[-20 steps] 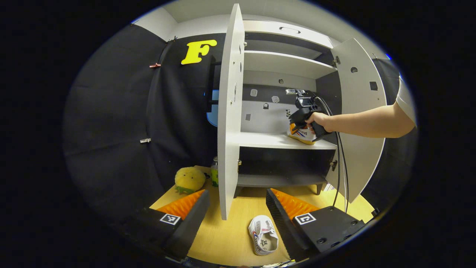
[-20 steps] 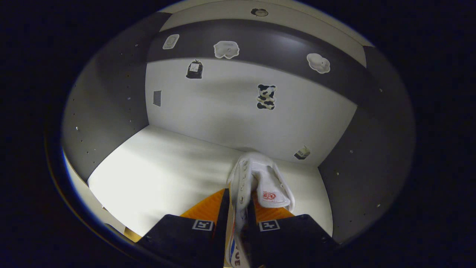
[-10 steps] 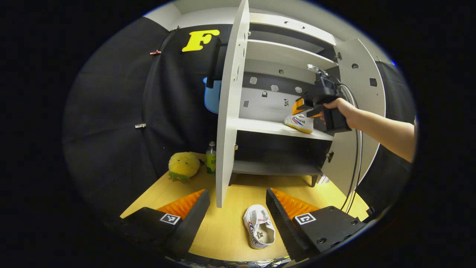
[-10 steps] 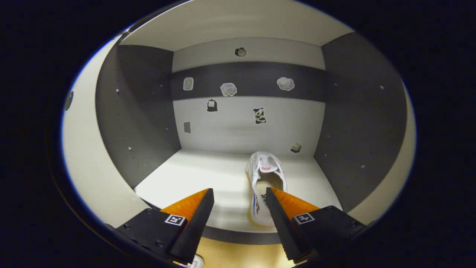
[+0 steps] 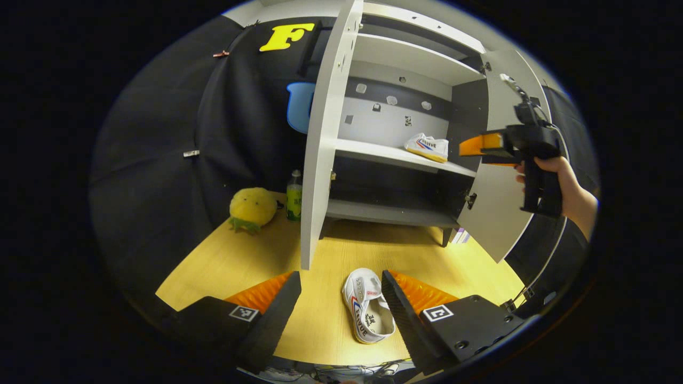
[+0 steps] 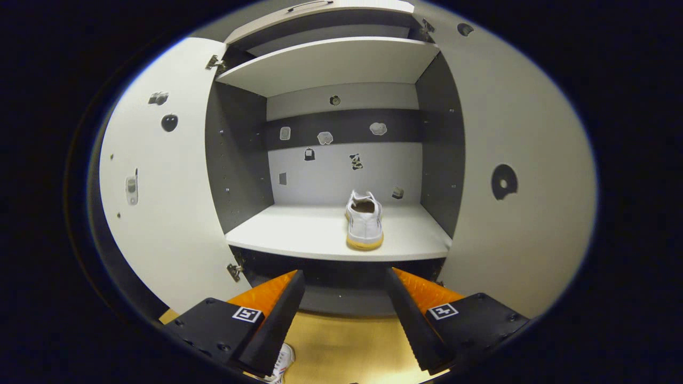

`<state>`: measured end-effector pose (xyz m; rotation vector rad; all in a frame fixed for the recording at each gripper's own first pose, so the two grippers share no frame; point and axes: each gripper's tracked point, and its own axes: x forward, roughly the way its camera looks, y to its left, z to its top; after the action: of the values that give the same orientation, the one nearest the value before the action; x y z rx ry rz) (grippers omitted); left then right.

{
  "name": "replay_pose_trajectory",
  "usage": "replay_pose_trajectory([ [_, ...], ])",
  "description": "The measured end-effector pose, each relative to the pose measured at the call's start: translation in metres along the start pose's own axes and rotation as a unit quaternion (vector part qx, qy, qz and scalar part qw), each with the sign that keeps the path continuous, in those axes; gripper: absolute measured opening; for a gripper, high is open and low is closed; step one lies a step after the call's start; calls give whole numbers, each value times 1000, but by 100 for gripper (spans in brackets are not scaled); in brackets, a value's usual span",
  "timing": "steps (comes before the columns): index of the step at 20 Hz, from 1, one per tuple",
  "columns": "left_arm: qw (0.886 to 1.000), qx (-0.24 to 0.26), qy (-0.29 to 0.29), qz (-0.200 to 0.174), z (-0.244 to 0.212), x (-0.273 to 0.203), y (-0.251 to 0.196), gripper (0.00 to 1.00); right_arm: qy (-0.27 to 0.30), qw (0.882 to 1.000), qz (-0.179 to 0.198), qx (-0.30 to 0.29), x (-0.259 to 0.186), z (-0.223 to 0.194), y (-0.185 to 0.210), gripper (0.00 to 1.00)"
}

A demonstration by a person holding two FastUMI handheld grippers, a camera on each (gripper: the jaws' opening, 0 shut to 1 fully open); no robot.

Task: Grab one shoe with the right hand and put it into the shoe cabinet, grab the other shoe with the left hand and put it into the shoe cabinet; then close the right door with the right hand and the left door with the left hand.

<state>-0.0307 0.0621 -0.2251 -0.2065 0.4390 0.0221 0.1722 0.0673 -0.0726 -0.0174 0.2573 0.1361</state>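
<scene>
One white shoe (image 6: pixel 364 218) stands upright on the middle shelf (image 6: pixel 299 237) of the shoe cabinet, toward the shelf's right side, also seen as the white shoe (image 5: pixel 427 146) in the left gripper view. My right gripper (image 6: pixel 344 314) is open and empty, drawn back in front of the cabinet; a hand holds the right gripper (image 5: pixel 480 149) beside the right door (image 5: pixel 496 213). The other white shoe (image 5: pixel 368 312) lies on the wooden floor (image 5: pixel 240 261). My left gripper (image 5: pixel 341 314) hovers open just above it, fingers on either side, apart from it.
Both cabinet doors stand open: the left door (image 5: pixel 320 149) juts toward me, the right door (image 6: pixel 523 186) swings wide. A yellow plush toy (image 5: pixel 252 207) and a green bottle (image 5: pixel 294 196) sit on the floor left of the cabinet. Cables (image 5: pixel 533 277) hang by the right door.
My right gripper opened, left the shoe on the middle shelf and pulled back out of the cabinet. My left gripper has moved nearer the floor shoe, which now sits between its fingers.
</scene>
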Motion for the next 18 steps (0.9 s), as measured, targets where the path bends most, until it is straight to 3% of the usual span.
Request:
replay_pose_trajectory([
  [8,994,24,94,-58,-67,50,-21,96,132,990,-38,24,-97,-149,-14,98],
  [14,982,66,168,-57,-136,107,-18,95,161,981,-95,51,-153,-186,-32,98],
  [18,981,101,163,-40,-145,141,-16,94,167,978,-108,60,-175,-195,-35,97],
])
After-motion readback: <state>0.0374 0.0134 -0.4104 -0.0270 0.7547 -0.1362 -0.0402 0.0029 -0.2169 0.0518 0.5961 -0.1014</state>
